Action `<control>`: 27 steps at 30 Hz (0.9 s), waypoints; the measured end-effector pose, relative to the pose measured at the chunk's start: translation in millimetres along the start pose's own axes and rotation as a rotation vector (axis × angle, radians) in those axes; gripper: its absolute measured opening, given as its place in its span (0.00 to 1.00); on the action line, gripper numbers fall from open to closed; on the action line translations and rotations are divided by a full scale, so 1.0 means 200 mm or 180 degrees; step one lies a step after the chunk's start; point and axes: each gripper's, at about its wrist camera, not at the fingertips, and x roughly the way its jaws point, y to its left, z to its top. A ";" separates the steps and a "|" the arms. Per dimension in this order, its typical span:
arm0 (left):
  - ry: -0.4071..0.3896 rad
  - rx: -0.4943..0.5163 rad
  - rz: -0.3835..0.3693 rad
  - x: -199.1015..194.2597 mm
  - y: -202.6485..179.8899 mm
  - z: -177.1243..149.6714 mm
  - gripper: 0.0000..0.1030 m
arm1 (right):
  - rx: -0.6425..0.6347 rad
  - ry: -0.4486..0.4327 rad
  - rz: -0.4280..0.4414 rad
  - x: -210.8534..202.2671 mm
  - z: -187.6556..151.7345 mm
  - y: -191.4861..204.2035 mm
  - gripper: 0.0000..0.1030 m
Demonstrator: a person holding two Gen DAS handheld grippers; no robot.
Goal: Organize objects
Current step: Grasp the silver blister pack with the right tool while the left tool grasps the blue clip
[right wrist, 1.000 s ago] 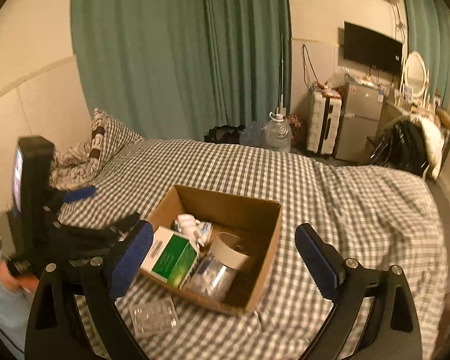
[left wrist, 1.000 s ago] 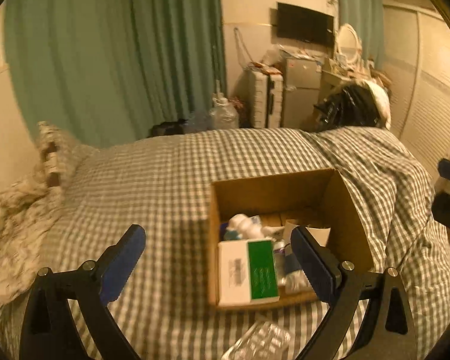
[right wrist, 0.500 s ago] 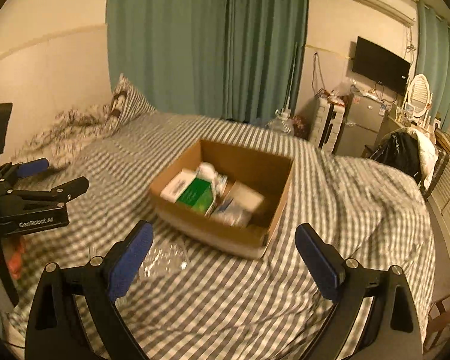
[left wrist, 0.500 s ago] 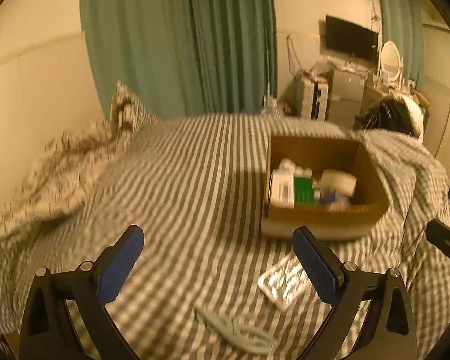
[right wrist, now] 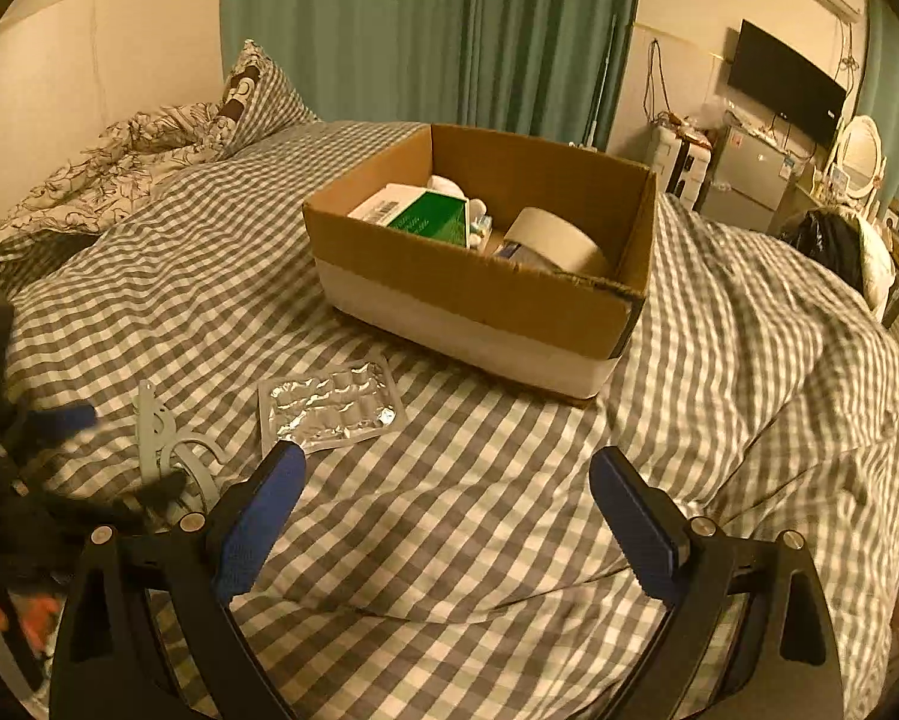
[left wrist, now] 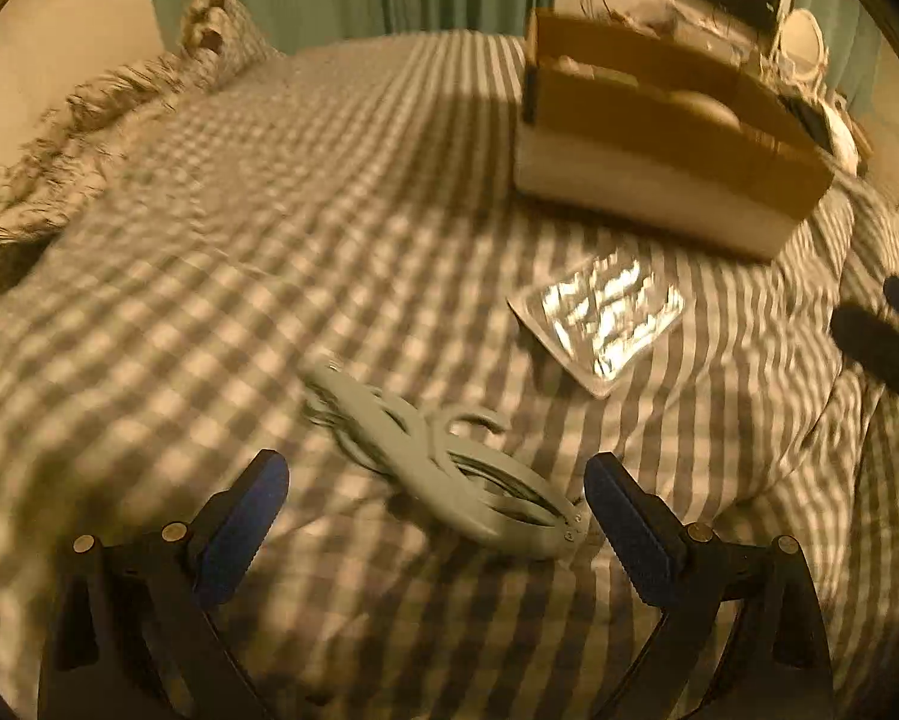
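On the checked bedspread (right wrist: 509,510), the cardboard box (right wrist: 479,282) holds a green-and-white carton (right wrist: 425,216) and a tape roll (right wrist: 554,240). A blister pack (right wrist: 328,405) and grey plastic hanger (left wrist: 443,462) lie before it. The left gripper (left wrist: 434,516) and right gripper (right wrist: 446,510) are both spread, empty.

Matt corrugated cardboard box (right wrist: 479,288); shiny crinkled foil blister pack (right wrist: 328,407); soft checked cloth bedcover (right wrist: 449,510); matt grey plastic hanger (left wrist: 443,456).

Both wrist views over bed (left wrist: 221,192)
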 end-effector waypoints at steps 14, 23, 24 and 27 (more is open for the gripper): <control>0.0065 0.0124 -0.0353 0.06 -0.05 0.04 0.22 | 0.0145 0.0234 0.0030 0.13 -0.02 0.00 0.93; -0.0337 0.0188 -0.0249 -0.13 0.05 0.18 0.12 | -0.0038 0.0314 0.0069 0.19 0.00 0.14 0.93; -0.0369 0.0169 -0.0195 -0.14 0.07 0.20 0.12 | -0.0066 0.0325 0.0088 0.21 0.00 0.16 0.93; -0.0480 0.0103 -0.0039 -0.16 0.16 0.28 0.12 | -0.0138 0.0360 0.0163 0.26 0.01 0.23 0.93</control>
